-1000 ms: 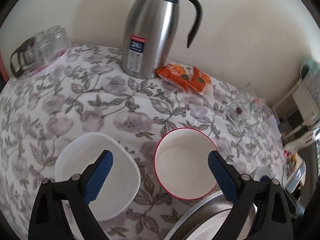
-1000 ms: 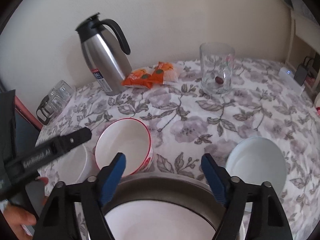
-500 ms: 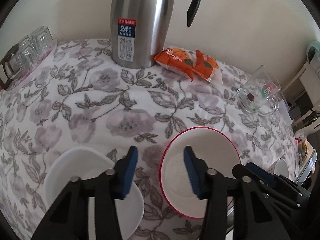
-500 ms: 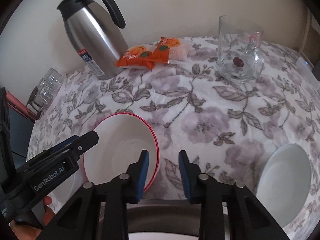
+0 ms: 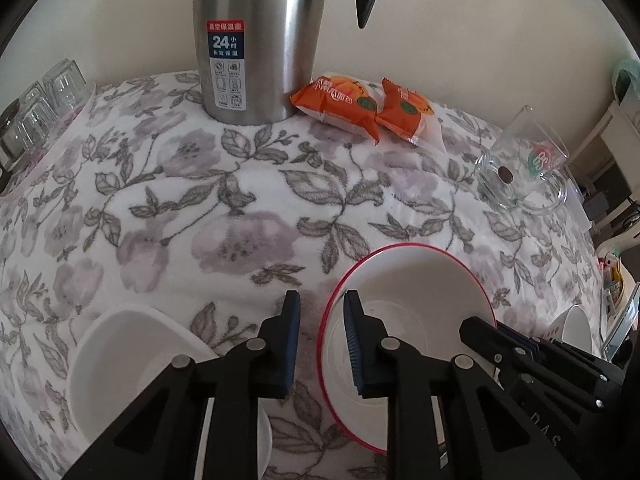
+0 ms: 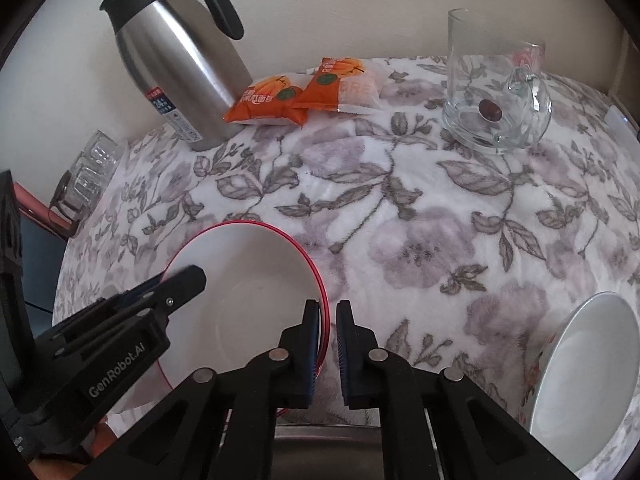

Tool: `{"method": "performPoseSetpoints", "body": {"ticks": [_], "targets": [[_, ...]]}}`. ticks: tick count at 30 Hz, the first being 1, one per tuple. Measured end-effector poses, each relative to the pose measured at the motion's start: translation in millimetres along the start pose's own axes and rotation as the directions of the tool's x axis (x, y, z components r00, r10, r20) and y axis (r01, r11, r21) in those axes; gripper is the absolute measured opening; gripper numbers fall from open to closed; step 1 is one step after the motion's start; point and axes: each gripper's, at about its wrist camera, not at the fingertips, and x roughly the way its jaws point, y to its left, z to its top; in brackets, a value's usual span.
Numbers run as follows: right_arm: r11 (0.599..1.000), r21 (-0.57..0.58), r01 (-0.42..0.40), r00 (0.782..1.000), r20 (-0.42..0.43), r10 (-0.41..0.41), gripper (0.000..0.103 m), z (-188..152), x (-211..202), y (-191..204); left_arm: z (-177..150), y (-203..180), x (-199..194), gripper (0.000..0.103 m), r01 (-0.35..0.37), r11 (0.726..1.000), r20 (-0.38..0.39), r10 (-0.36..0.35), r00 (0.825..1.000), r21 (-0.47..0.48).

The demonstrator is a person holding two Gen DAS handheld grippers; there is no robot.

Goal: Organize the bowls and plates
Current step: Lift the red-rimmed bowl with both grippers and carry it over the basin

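Left wrist view: my left gripper (image 5: pixel 320 308) has just been closing, and its fingers (image 5: pixel 290 336) now straddle the near-left rim of the red-rimmed bowl (image 5: pixel 416 280), one blue pad outside the wall, the other inside. A narrow gap shows between pad and rim on the outer side, so I cannot tell whether the pads press yet. The bowl sits on the floral desk (image 5: pixel 240 208). Just left of it lies a plain white bowl (image 5: pixel 120 352), partly under my left finger. My right gripper (image 5: pixel 496 332) comes in from the lower right, its tips at the bowl's right rim. Beyond stand a steel thermos (image 5: pixel 256 40), two orange snack packets (image 5: pixel 360 104) beside it, a glass mug (image 5: pixel 520 168) to the right, and upturned glasses (image 5: pixel 40 108) at far left. Right wrist view: my right gripper (image 6: pixel 327 312) has just been closing too; its fingers (image 6: pixel 310 344) stand nearly together with the red rim of the bowl (image 6: pixel 248 280) running between them, clamped on its right edge. The left gripper (image 6: pixel 176 284) reaches over the bowl's opposite edge. A white plate (image 6: pixel 592 376) lies well apart at lower right. Thermos (image 6: pixel 176 56), packets (image 6: pixel 304 92) and mug (image 6: pixel 492 92) line the far side of the desk (image 6: pixel 400 208).
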Motion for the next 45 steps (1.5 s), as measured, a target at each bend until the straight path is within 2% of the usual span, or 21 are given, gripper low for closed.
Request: {"method": "performPoseSetpoints", "body": {"ticks": [3, 5, 8, 15, 20, 24, 30, 45], "targets": [[1.0, 0.006, -0.001, 1.0, 0.002, 0.001, 0.01, 0.5, 0.9, -1.7, -1.5, -1.7, 3.5, 0.019, 0.014, 1.0, -0.013, -0.014, 1.0, 0.003], [1.0, 0.016, -0.007, 1.0, 0.003, 0.007, 0.009, 0.3, 1.2, -3.5, -2.7, -2.0, 5.5, 0.011, 0.031, 0.999, -0.021, -0.032, 0.999, -0.005], [1.0, 0.019, -0.021, 1.0, 0.004, 0.021, 0.006, -0.2, 0.7, -2.6, -3.7, -2.9, 6.2, 0.011, 0.017, 1.0, -0.019, -0.017, 1.0, -0.002], [0.999, 0.037, -0.035, 0.999, 0.025, 0.034, 0.007, 0.2, -3.9, 0.5, -3.0, 4.8, -0.2, 0.012, 0.046, 0.997, 0.002, -0.046, 0.999, -0.063], [0.998, 0.043, -0.051, 0.996, 0.07, 0.048, 0.007, 4.3, -20.2, 2.9, 0.6, 5.8, -18.4, 0.012, 0.082, 0.993, 0.055, -0.077, 0.995, -0.083], [0.998, 0.021, -0.062, 0.99, 0.131, 0.059, 0.007, 7.0, -40.9, 9.0, 5.4, 0.4, -42.2, 0.012, 0.08, 0.994, 0.12, -0.071, 0.99, -0.072], [0.997, 0.02, -0.079, 0.979, 0.189, 0.074, 0.007, 1.0, -73.9, 12.3, 3.1, -7.4, -76.0, 0.013, 0.088, 0.995, 0.176, -0.077, 0.981, -0.053], [0.985, 0.102, -0.141, 0.966, 0.23, 0.114, 0.007, -45.3, -125.2, -11.1, -29.5, -37.5, -121.7, 0.015, 0.103, 0.995, 0.171, -0.099, 0.98, -0.016]]}}
